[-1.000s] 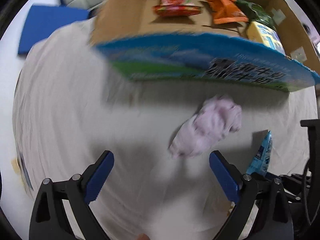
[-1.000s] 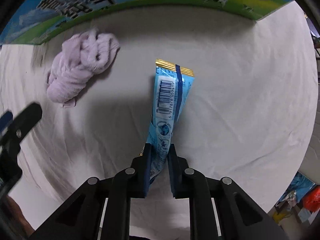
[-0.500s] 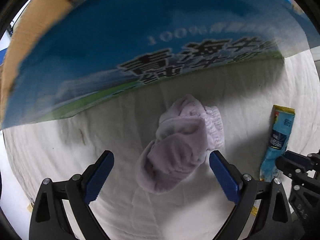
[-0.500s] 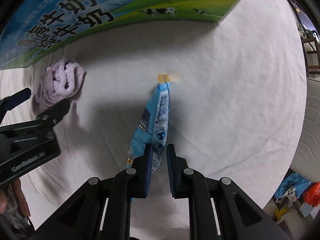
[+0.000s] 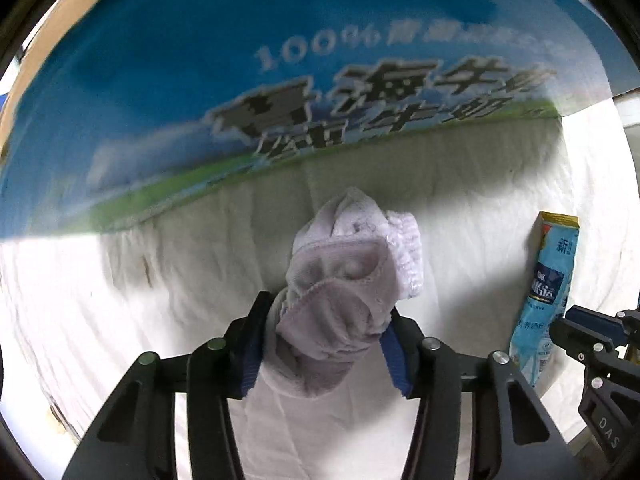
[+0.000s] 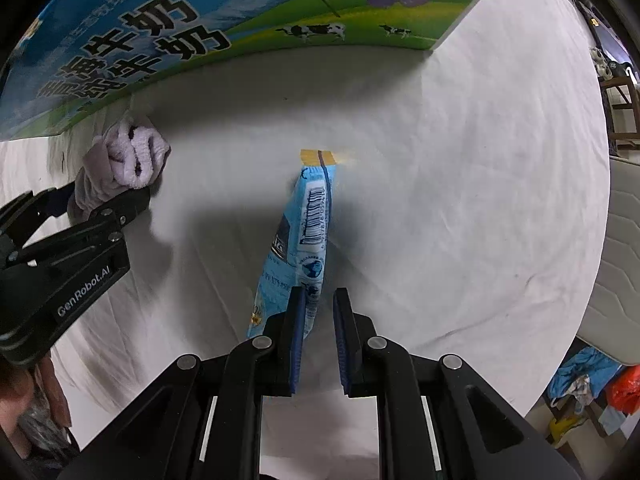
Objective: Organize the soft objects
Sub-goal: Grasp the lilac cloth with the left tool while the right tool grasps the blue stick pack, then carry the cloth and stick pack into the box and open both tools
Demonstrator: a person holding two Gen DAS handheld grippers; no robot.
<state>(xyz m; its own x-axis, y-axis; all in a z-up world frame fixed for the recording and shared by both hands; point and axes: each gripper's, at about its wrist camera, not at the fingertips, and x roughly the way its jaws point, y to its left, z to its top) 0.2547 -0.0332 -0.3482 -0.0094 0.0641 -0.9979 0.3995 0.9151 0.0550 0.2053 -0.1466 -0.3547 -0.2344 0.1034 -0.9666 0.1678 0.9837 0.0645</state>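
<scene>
Left to right: my left claw (image 5: pixel 326 344) was clenched on the lilac sock bundle (image 5: pixel 346 280), soft, light and squashy, best pinched across its bulk, just before the milk carton box (image 5: pixel 280 80). My right claw (image 6: pixel 318 336) gripped the tail of the blue snack pouch (image 6: pixel 308 236), light, crinkly and slippery; its far end hung over the white-sheeted desk (image 6: pixel 480 160).

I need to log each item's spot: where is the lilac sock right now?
In the left wrist view the lilac sock sits pinched in the left gripper, just before the milk carton box, left of the blue snack packet.
</scene>
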